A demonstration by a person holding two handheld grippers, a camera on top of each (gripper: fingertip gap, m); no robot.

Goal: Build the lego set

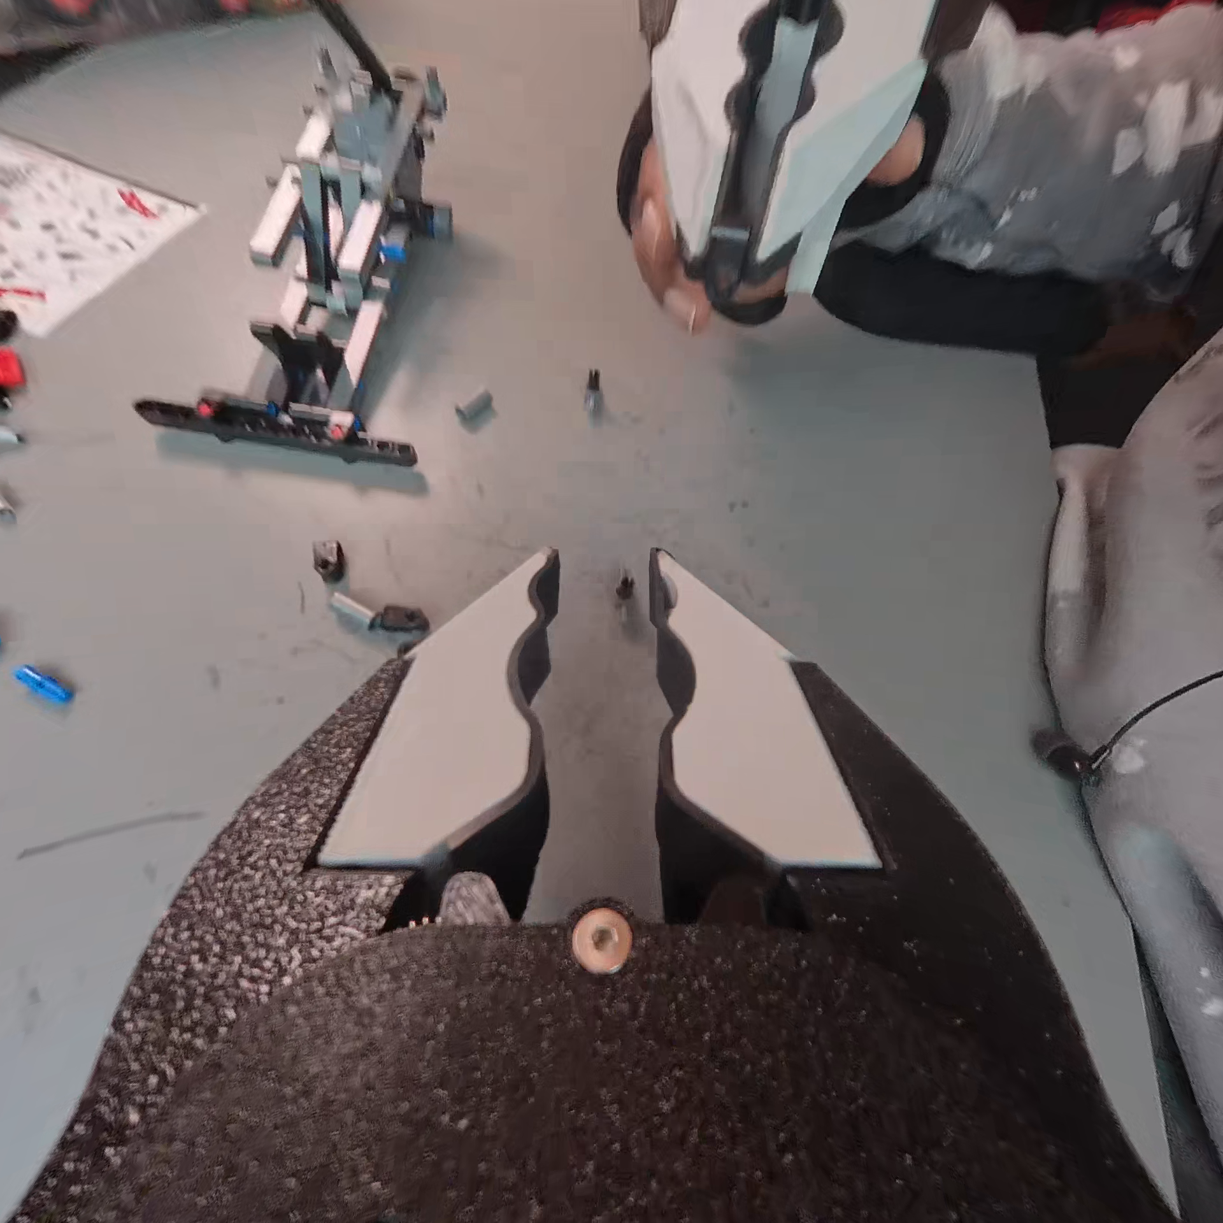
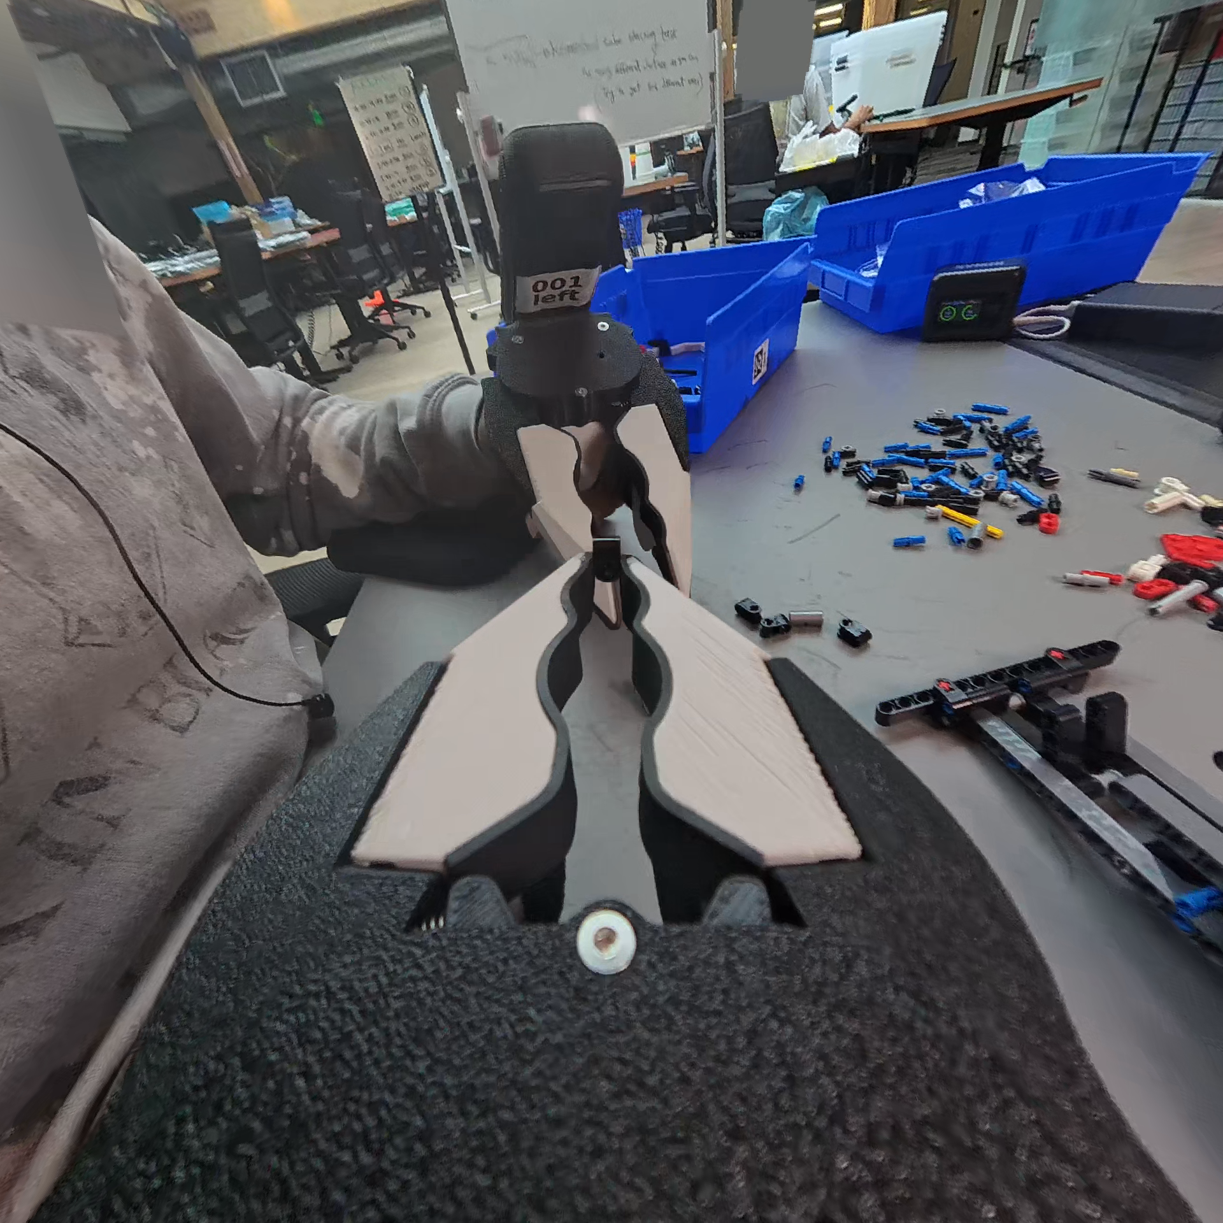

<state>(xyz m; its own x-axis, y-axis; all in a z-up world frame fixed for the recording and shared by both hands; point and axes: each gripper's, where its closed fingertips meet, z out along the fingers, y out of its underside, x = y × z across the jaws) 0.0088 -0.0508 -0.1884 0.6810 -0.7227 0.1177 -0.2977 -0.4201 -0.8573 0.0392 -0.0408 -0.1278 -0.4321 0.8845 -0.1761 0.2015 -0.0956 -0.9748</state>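
The grey tabletop carries the partly built grey, white and black lego frame at far left, resting on its long black perforated beam; blue plastic bins stand at the far edge, with a scatter of blue and black pins near them; the left gripper hangs released over the table, its fingers apart (a tiny dark peg shows in the gap); the right gripper is clenched on a small black connector piece, raised clear of the table; a short grey sleeve piece lies loose just right of the beam.
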